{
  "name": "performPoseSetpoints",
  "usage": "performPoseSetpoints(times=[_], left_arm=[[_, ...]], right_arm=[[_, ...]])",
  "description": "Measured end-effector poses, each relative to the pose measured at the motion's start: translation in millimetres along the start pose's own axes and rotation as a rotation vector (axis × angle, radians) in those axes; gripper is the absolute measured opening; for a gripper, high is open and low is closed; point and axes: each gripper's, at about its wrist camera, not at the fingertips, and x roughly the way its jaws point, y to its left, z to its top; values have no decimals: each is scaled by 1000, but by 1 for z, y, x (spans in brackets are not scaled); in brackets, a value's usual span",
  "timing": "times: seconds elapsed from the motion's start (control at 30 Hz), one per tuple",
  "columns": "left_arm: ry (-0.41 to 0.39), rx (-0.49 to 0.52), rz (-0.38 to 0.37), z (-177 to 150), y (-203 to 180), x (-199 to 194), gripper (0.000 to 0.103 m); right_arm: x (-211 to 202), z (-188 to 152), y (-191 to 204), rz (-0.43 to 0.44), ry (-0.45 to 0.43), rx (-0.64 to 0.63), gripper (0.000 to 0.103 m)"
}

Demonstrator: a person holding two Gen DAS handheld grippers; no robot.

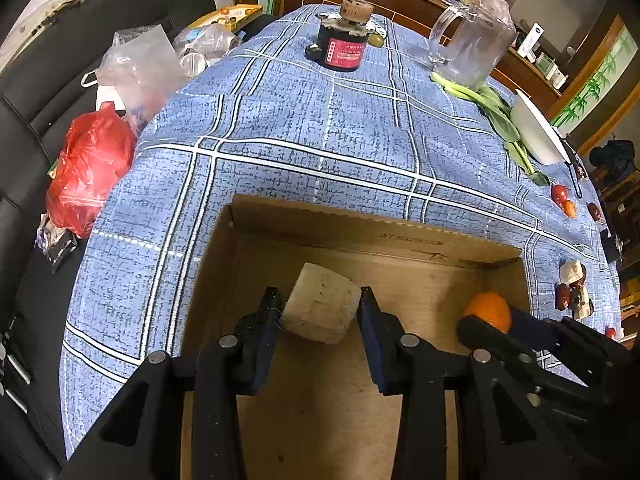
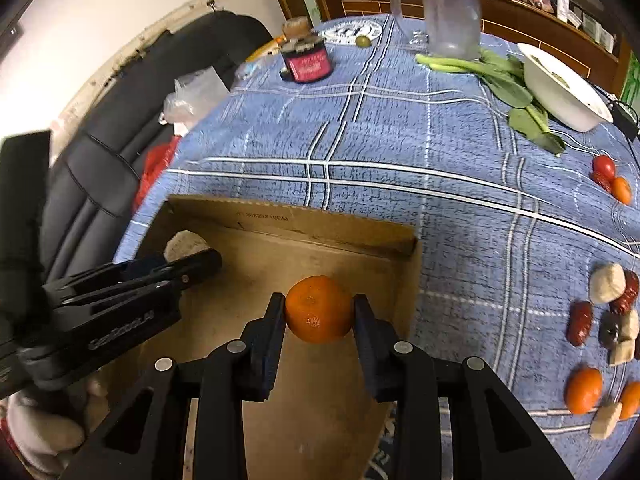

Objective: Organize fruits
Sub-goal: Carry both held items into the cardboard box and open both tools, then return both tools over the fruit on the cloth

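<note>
both grippers hang over the open cardboard box (image 1: 248, 236) so their loads can drop inside: left gripper (image 1: 320, 312) clenched on a pale chunk (image 1: 322, 304), right gripper (image 2: 320, 316) grasping an orange (image 2: 318, 308). more fruit (image 2: 584, 390) waits on the surface at 3 o'clock.

A pale chunk (image 1: 322, 306) and an orange (image 2: 319, 309) hang over the cardboard box (image 2: 328, 226).

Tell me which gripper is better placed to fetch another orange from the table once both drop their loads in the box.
Right, probably. The loose oranges lie past the cardboard box's right wall, the right gripper's side; the left gripper is over the box's far-left part.
</note>
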Motion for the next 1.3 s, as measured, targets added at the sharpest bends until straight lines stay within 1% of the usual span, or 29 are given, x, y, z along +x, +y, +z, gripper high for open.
performPoseSetpoints(times=[0.07,0.17,0.27,0.37,0.43,0.5,0.6,0.7,0.8,0.93,1.03,1.1,1.23,1.3], left_arm=[[-1,4,14,0,0,2,38],[-1,5,11,2,1,3,39],[3,-13,4,4,3,2,43],[-1,-20,12,3,4,-3,45],[-7,-26,19,2,5,-8,51],[-20,-36,25,1,5,-16,53],[-39,-60,37,0,6,-30,55],[-59,-112,33,-4,7,-47,56],[-74,-160,13,-11,3,-62,60],[-92,-212,-25,-27,-13,-80,64],[-90,-217,-52,-41,-35,-85,64],[-84,-198,-66,-48,-53,-86,64],[-66,-107,-86,-66,-103,-84,64],[-49,-76,-99,-73,-124,-81,64]], right_arm=[[7,1,-1,-15,9,-2,37],[10,3,4,-31,14,-24,37],[14,3,7,-49,13,-39,37],[16,4,10,-60,16,-66,39],[14,4,11,-47,13,-69,50],[8,4,12,-44,-5,-70,57],[-3,2,12,-33,-25,-74,58],[-23,-2,8,-24,-55,-69,58],[-45,-10,-8,-6,-83,-31,64],[-80,-37,-54,-2,-121,83,65],[-103,-68,-103,-3,-140,227,65],[-118,-91,-139,-23,-151,329,66],[-143,-132,-203,-115,-156,449,65],[-154,-150,-230,-141,-157,514,65]])
